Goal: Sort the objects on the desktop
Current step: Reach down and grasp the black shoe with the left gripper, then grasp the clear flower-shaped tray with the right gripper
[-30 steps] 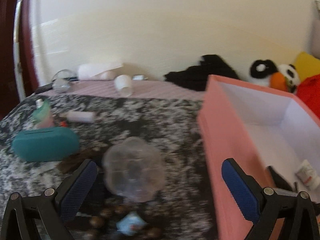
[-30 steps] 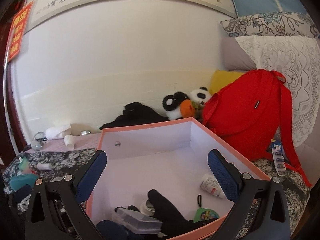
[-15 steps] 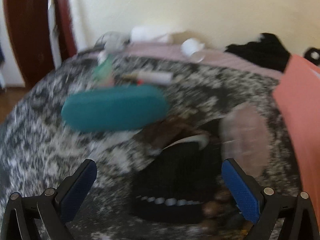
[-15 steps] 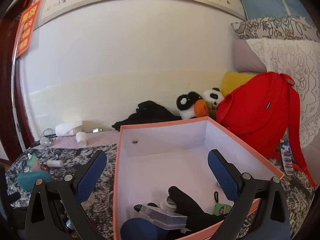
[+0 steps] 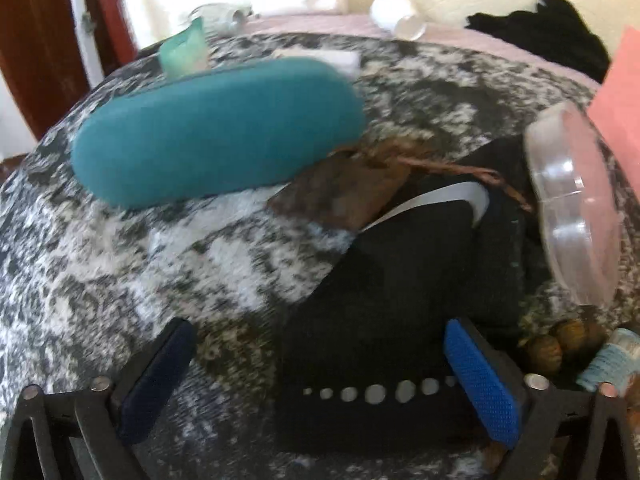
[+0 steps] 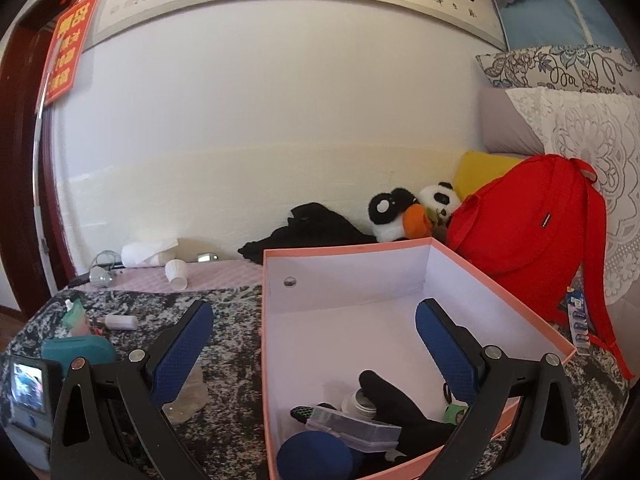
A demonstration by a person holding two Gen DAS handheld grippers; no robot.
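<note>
A black glove [image 5: 400, 288] with a white swoosh and a row of pale dots lies on the mottled black-and-white tabletop [image 5: 132, 264], directly between the spread pads of the left tongs [image 5: 320, 380], which are released and hold nothing. At the glove's 11 o'clock a brown tag [image 5: 344, 192] on a cord leans against a teal case [image 5: 216, 132]. At its 2 o'clock a clear plastic lid [image 5: 576, 208] stands tilted on edge, and at 4 o'clock sit brown beads [image 5: 556, 344] beside a pale blue roll [image 5: 608, 360].

The right tongs [image 6: 312, 348] hang released over the near wall of the pink box [image 6: 500, 300]; its left pad is outside the box. Inside, at 6 o'clock, lie another black glove [image 6: 404, 408], a clear case [image 6: 352, 428], a white jar [image 6: 358, 402] and a dark blue round object [image 6: 316, 460]. A red backpack [image 6: 528, 236] and a plush panda [image 6: 412, 212] rest beyond at 1 o'clock.
</note>
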